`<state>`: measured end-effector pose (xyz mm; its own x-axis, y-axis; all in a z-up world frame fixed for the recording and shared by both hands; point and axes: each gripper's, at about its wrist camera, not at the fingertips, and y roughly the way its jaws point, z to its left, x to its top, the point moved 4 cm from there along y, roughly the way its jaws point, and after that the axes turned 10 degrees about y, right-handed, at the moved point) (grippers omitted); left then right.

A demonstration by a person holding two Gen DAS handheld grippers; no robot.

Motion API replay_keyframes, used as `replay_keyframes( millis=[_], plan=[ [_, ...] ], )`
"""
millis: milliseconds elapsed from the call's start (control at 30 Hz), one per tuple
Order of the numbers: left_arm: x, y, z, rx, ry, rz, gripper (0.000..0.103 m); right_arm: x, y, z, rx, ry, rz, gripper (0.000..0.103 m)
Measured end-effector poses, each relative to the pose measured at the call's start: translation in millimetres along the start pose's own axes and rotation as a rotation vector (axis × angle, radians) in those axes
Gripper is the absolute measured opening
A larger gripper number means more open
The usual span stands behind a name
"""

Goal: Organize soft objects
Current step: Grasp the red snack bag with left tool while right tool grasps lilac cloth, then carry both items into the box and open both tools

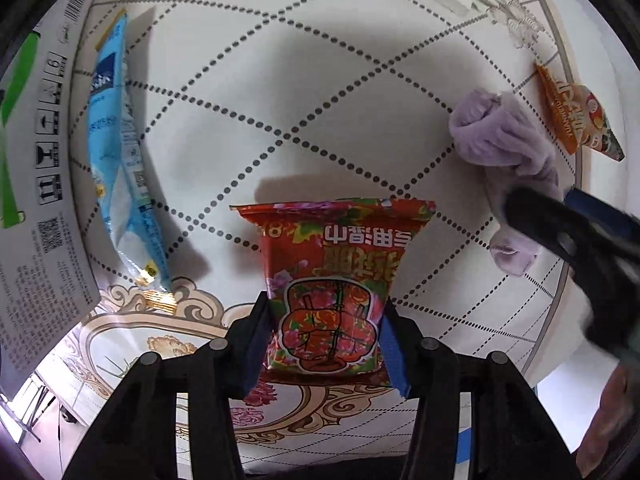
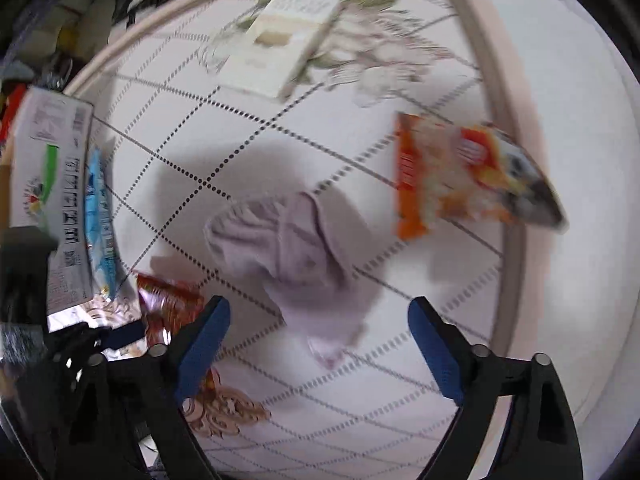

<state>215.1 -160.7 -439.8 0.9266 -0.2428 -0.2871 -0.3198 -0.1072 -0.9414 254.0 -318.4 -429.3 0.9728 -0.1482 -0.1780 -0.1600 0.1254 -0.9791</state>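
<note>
My left gripper (image 1: 326,316) is shut on a red flowered snack packet (image 1: 334,276) and holds it by its near end over the white quilted table (image 1: 280,80). A crumpled lilac cloth (image 2: 288,248) lies on the table, and it also shows in the left wrist view (image 1: 504,140). My right gripper (image 2: 318,316) is open just above and in front of the cloth, with nothing between its jaws. The right gripper shows in the left wrist view (image 1: 560,232) beside the cloth. The red packet shows at lower left in the right wrist view (image 2: 168,304).
A blue packet (image 1: 120,160) lies at the left next to a white carton (image 1: 36,184). An orange snack packet (image 2: 460,176) lies near the table's right rim. A cream box (image 2: 280,48) sits at the far side. The table rim (image 2: 496,92) curves at right.
</note>
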Motion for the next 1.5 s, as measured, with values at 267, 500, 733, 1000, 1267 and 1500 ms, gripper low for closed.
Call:
replay_keyframes(
  millis=[267,500,733,1000,1267,1500],
  plan=[
    [-2.8,11.2,-5.8,0.019,0.036,-0.008,0.045,-1.9,11.2,-1.8,-0.049,0.041,0.017,0.048],
    [-37.4,-20.0,-31.5,0.046,0.078,-0.126,0.043,-32.4,-22.1,-10.6,0.036,0.106,-0.001,0.047],
    [-98.2,-110.1,-29.8,-0.018,0.107,-0.302,0.043,-69.8,-106.9,11.5,0.163,0.101,-0.093,0.046],
    [-122.5,-235.4,29.0,0.023,0.098,-0.465,0.043,-118.0,-181.1,121.6,0.269,0.017,-0.167,0.046],
    [-142.4,-272.2,171.5,0.051,-0.044,-0.504,0.043,-128.6,-183.4,249.4,0.306,-0.064,-0.151,0.046],
    [-118.6,-268.7,267.0,0.106,-0.112,-0.452,0.043,-111.1,-151.1,323.6,0.213,-0.091,-0.127,0.046]
  ],
)
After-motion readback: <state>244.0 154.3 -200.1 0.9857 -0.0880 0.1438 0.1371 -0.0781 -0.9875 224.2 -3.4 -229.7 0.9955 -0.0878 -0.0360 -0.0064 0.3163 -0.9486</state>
